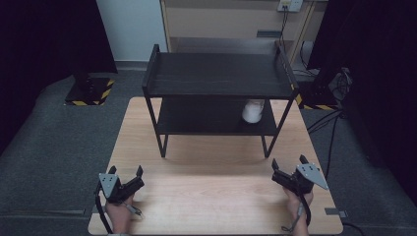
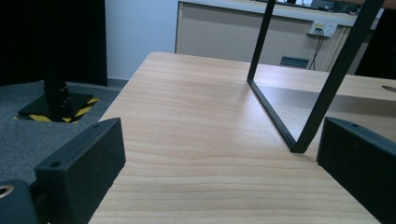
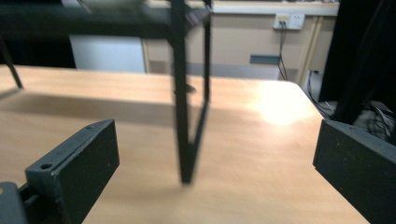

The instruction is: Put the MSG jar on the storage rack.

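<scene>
A black two-tier shelf (image 1: 216, 73) stands on the far half of the wooden table (image 1: 211, 191). A white rounded object (image 1: 253, 111) sits on its lower tier, at the right end. My left gripper (image 1: 126, 170) rests near the table's front left corner, jaws open and empty. My right gripper (image 1: 288, 161) is near the front right corner, also open with nothing between its jaws. In the left gripper view my left gripper (image 2: 219, 130) faces the shelf's leg (image 2: 327, 88) over bare tabletop. In the right gripper view my right gripper (image 3: 215, 135) frames another shelf leg (image 3: 181, 116), slightly blurred.
A stand base with yellow-black stripes (image 1: 88, 91) sits on the grey carpet at far left. A beige cabinet (image 1: 221, 19) stands behind the table. Cables (image 1: 334, 83) lie on the floor at right. Bare tabletop stretches between the grippers and the shelf.
</scene>
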Action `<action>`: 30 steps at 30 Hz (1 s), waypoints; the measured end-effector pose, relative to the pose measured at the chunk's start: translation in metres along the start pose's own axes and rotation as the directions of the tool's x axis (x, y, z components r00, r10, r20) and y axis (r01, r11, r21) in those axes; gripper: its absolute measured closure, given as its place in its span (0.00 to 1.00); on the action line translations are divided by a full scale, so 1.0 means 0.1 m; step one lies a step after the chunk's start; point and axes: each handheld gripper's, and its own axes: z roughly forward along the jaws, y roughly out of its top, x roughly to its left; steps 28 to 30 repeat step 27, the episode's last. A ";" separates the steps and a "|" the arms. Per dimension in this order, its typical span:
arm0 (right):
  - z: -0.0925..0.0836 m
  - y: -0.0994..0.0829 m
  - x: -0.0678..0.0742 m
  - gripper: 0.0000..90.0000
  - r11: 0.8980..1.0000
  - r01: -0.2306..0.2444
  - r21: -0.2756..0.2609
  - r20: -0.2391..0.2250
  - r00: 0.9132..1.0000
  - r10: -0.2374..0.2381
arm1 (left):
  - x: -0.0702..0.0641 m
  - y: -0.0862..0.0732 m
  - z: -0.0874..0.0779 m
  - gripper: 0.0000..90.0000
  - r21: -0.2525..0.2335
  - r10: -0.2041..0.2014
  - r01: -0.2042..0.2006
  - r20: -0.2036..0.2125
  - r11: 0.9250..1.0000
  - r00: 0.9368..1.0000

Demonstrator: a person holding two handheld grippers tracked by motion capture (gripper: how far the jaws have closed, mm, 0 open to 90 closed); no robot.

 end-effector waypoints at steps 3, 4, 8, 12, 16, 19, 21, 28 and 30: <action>-0.05 -0.12 -0.10 0.01 1.000 -0.014 0.022 0.022 1.000 0.013 | 0.00 0.00 0.00 0.00 0.002 0.002 -0.002 0.000 1.000 1.000; -0.06 -0.17 -0.13 0.01 0.999 -0.022 0.028 0.033 0.999 0.021 | -0.01 0.01 0.00 0.00 0.005 0.005 -0.005 0.000 1.000 1.000; -0.12 -0.31 -0.25 0.01 0.998 -0.050 0.049 0.072 0.996 0.047 | -0.02 0.02 0.01 0.00 0.012 0.016 -0.016 0.000 1.000 1.000; -0.16 -0.38 -0.32 0.01 0.995 -0.078 0.058 0.100 0.992 0.072 | -0.02 0.02 0.02 0.00 0.017 0.021 -0.021 0.000 1.000 1.000; -0.15 -0.40 -0.32 0.01 0.996 -0.073 0.050 0.100 0.993 0.068 | -0.03 0.03 0.02 0.00 0.020 0.025 -0.025 -0.002 0.999 1.000; -0.17 -0.41 -0.31 0.01 0.997 -0.066 0.046 0.100 0.993 0.061 | -0.04 0.03 0.02 0.01 0.023 0.032 -0.032 -0.003 0.999 0.999; -0.17 -0.42 -0.32 0.01 0.996 -0.079 0.042 0.101 0.992 0.074 | -0.04 0.03 0.03 0.01 0.023 0.034 -0.034 -0.003 0.999 0.999; -0.17 -0.41 -0.32 0.01 0.996 -0.081 0.045 0.102 0.992 0.076 | -0.04 0.02 0.02 0.01 0.020 0.030 -0.030 -0.007 0.999 1.000; -0.17 -0.41 -0.32 0.01 0.996 -0.081 0.045 0.102 0.992 0.076 | -0.04 0.02 0.02 0.01 0.020 0.030 -0.030 -0.007 0.999 1.000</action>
